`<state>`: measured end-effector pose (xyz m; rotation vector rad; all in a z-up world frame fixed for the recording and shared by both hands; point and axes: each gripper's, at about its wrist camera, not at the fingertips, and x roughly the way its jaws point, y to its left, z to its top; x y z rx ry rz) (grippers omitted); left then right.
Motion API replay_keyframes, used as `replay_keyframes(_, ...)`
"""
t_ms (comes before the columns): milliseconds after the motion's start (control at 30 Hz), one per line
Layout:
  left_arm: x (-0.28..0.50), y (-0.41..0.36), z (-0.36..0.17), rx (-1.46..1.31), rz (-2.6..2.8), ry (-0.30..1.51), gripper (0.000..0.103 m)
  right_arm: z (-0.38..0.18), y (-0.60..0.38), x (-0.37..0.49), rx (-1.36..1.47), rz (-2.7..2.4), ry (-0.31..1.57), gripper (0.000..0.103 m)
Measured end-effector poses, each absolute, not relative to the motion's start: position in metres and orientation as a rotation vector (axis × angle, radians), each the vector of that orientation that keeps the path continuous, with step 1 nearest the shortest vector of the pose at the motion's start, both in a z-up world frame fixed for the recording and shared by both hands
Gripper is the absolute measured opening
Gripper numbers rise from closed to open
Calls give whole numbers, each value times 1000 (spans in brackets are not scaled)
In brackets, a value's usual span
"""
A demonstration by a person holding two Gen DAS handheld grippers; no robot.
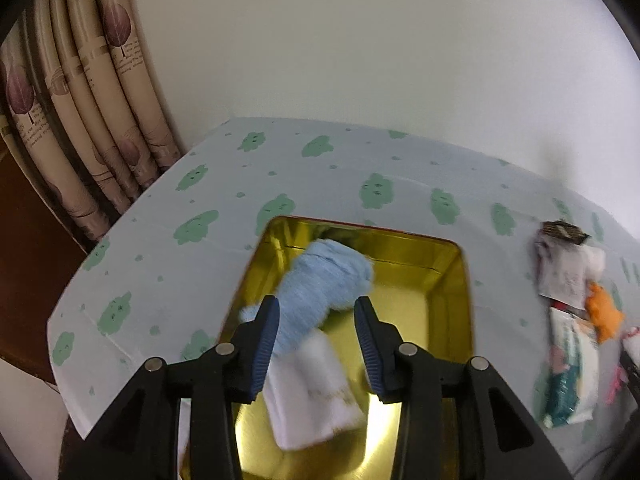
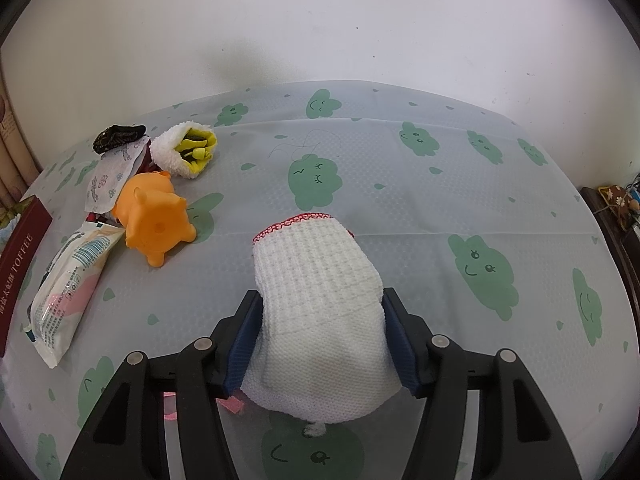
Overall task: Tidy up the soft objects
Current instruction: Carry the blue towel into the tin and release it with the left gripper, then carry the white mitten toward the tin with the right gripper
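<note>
**Soft things on a cloud-print table, a gold tin at one end**

Left wrist view: the left gripper [image 1: 316, 316] hangs over an open gold tin [image 1: 460, 280] with a red outer rim, its blue-padded jaws spread apart. Between and beyond them lies a light-blue fuzzy cloth [image 1: 324, 280] with a white folded piece [image 1: 312, 392] below it, both inside the tin; the left pad looks to touch the blue cloth, the right pad stands clear of it, and the picture is blurred here. The tin sits on a pale tablecloth [image 1: 160, 248] printed with green clouds. Behind the table a plain white wall [image 1: 360, 40] rises; at the left hang beige curtains [image 1: 80, 100] with a leaf print. At the right edge of the table lies a blurred heap of packets and an orange toy [image 1: 604, 312].

Right wrist view: the right gripper [image 2: 320, 336] pinches a white waffle-knit cloth [image 2: 316, 292] with red stitching on its far edge, both pads pressed against its sides. The cloth sticks out over the same cloud-print tablecloth [image 2: 440, 184]. To the left, well apart from it, the orange toy [image 2: 156, 216] lies tipped over, just beside a white packet [image 2: 68, 280], a fluffy white item with yellow inside [image 2: 184, 152] and a small dark pouch [image 2: 118, 136]. The tin's red side [image 2: 20, 256], lettered TOFFEE, shows at the far left. A white wall [image 2: 320, 20] backs the table.
</note>
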<state>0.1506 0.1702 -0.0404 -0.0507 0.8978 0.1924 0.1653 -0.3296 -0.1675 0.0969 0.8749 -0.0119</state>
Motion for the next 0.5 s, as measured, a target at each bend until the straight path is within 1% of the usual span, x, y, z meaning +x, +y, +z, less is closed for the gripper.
replay_keyframes(233, 119, 144, -44, -62, 119, 883, 40, -167, -329, 165, 97, -14, 870, 58)
replay_keyframes(433, 102, 137, -53, -64, 100, 880, 40, -164, -332, 162, 110, -35, 857, 46)
replay_keyframes(500, 98, 137, -53, -46, 98, 867, 40, -164, -331, 162, 104, -41, 857, 45)
